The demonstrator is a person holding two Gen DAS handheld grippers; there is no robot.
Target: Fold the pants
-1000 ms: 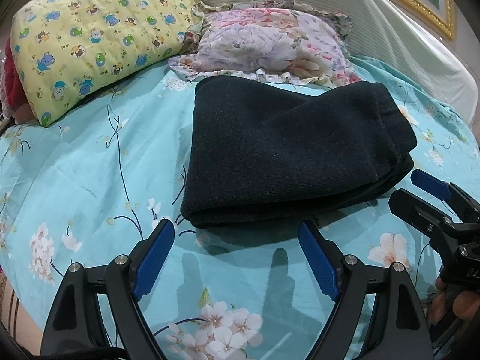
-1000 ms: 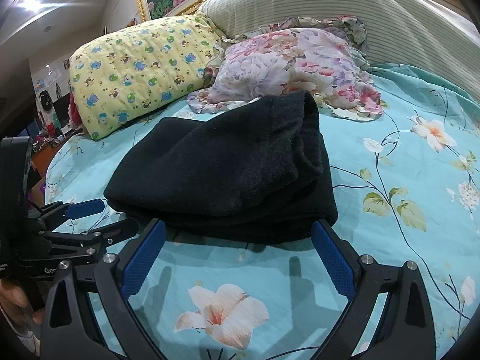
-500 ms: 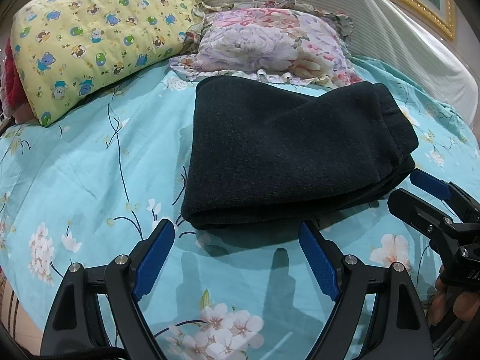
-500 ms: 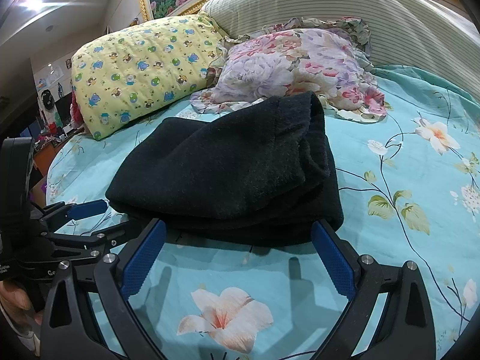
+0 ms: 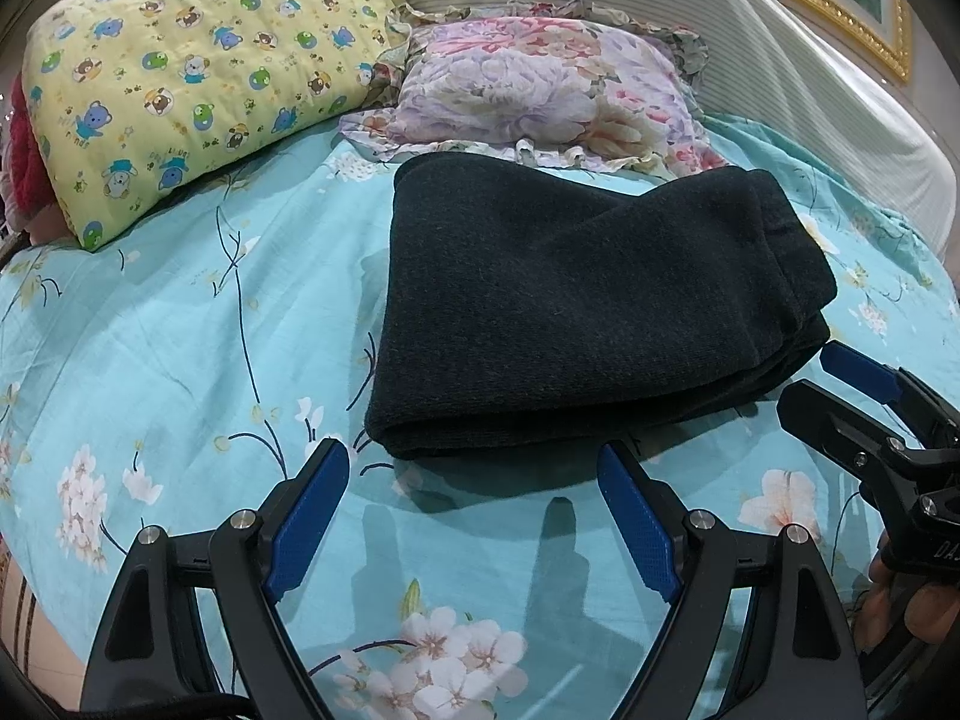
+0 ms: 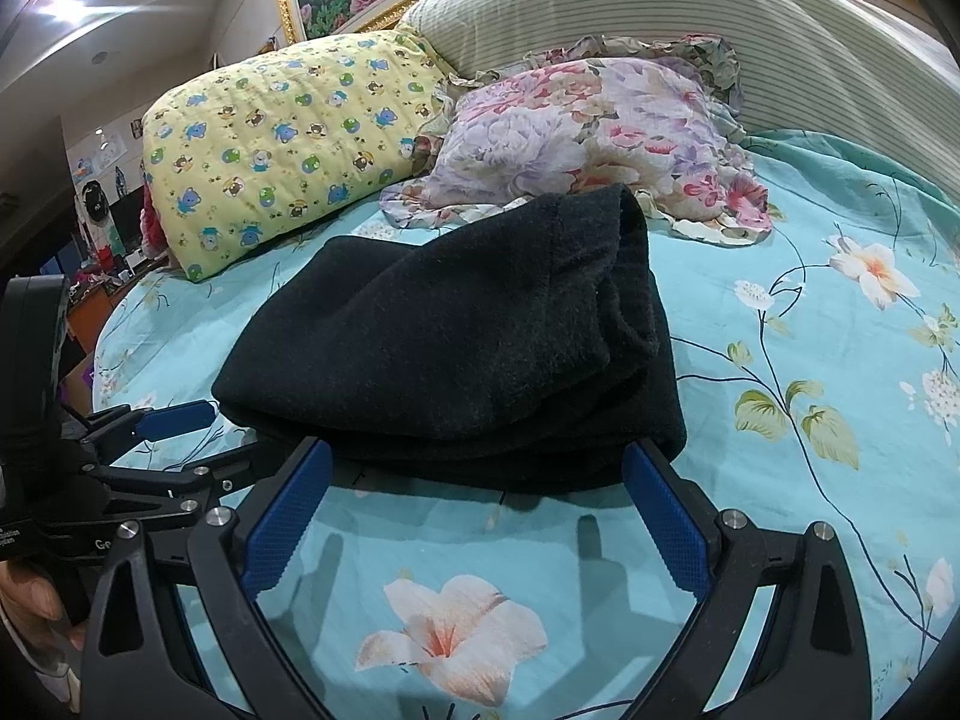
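Left wrist view: my left gripper stands wide open, holding nothing, its blue pads just short of the near edge of the folded black pants, which lie on the turquoise floral sheet. Right of the pants, my right gripper is likewise wide open and empty, pads just at the pants' near edge; whether they touch cannot be told. Lettering on both gripper bodies is cut off and unreadable. Behind the pants sit a yellow pillow and a floral pillow.
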